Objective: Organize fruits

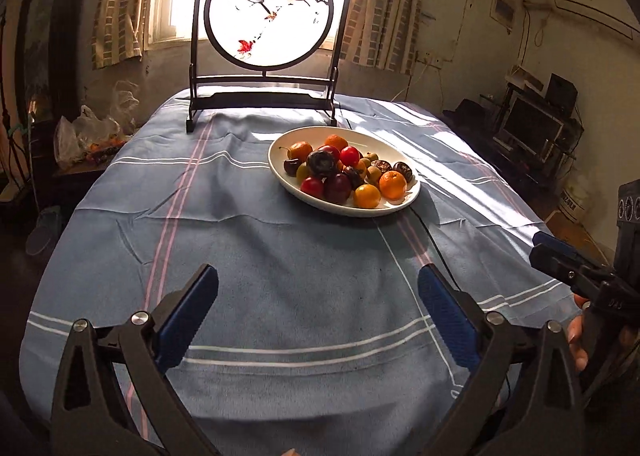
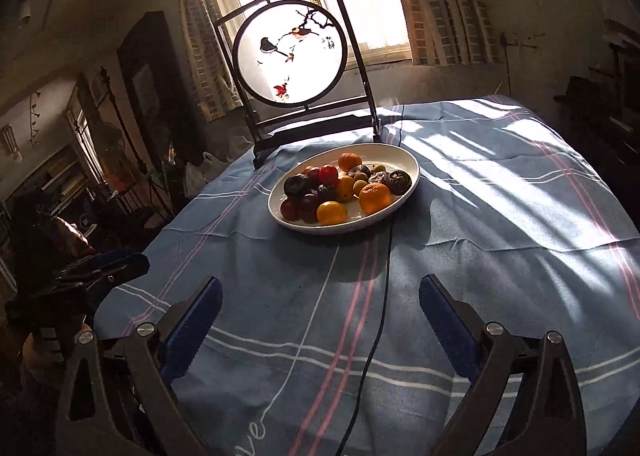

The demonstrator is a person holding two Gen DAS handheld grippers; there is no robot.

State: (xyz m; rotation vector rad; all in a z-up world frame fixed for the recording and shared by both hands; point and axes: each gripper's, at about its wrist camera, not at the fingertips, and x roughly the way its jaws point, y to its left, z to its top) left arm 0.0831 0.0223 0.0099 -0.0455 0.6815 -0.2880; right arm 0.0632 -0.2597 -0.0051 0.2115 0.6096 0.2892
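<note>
A white oval plate [image 1: 404, 201] holds a pile of mixed fruits [image 1: 344, 171]: orange mandarins, red and dark plums, small green fruits. It sits on the blue striped tablecloth, beyond both grippers. The plate [image 2: 408, 183] and fruits [image 2: 340, 191] also show in the right wrist view. My left gripper [image 1: 318, 312] is open and empty over the near cloth. My right gripper [image 2: 320, 316] is open and empty, also short of the plate. The right gripper shows at the right edge of the left wrist view [image 1: 560, 256]; the left one shows at the left edge of the right wrist view [image 2: 104, 268].
A dark-framed round screen with painted birds [image 1: 270, 15] stands at the table's far edge before a bright window. A black cable [image 2: 384, 296] runs across the cloth from the plate toward me. Plastic bags [image 1: 88, 135] lie on a side stand at left.
</note>
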